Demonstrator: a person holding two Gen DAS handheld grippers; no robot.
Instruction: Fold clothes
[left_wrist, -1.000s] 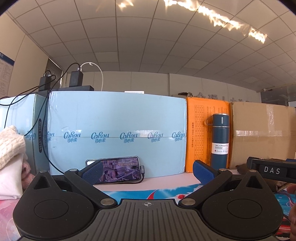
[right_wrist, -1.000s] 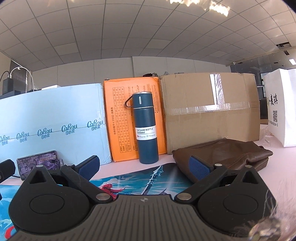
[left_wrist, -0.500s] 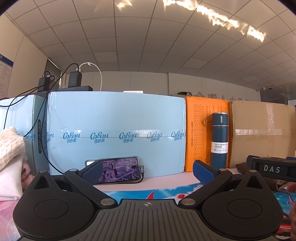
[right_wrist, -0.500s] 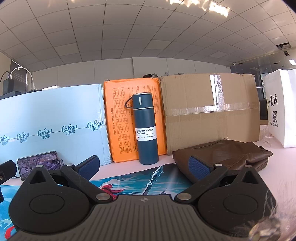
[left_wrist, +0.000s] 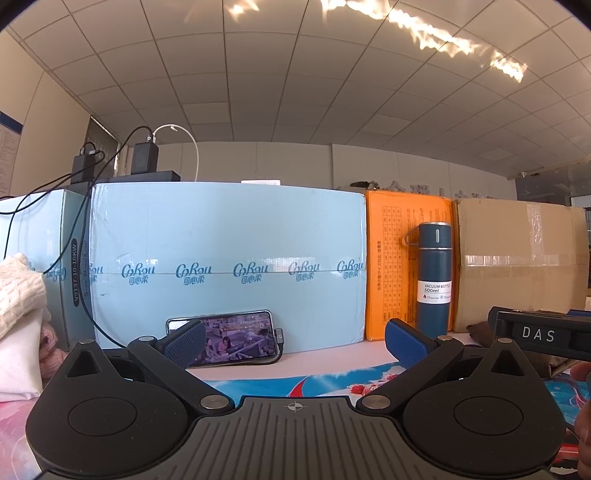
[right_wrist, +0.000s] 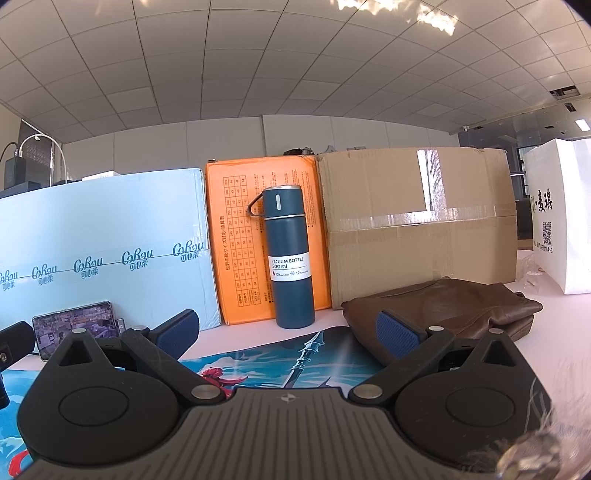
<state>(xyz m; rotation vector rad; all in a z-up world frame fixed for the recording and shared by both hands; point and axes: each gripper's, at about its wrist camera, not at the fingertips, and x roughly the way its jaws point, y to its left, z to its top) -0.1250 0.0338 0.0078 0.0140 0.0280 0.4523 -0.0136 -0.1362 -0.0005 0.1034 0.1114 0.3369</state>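
Note:
My left gripper (left_wrist: 294, 341) is open above a printed mat (left_wrist: 280, 384), with nothing between its blue pads. A pile of cream knit and white clothes (left_wrist: 16, 317) lies at the far left of the left wrist view, apart from the gripper. My right gripper (right_wrist: 287, 330) is open too, level over the same mat (right_wrist: 266, 365). A folded brown garment (right_wrist: 454, 306) lies just behind its right finger, on the pink table. The right gripper's body, marked DAS (left_wrist: 539, 334), shows at the right edge of the left wrist view.
A light blue carton (left_wrist: 229, 266), an orange box (right_wrist: 258, 236) and a brown cardboard box (right_wrist: 417, 225) stand in a row behind the mat. A blue vacuum bottle (right_wrist: 290, 258) stands before the orange box. A lit phone (left_wrist: 236, 338) leans on the carton. A white bag (right_wrist: 557, 218) stands far right.
Both grippers have stayed open and almost still; the views drift only slightly.

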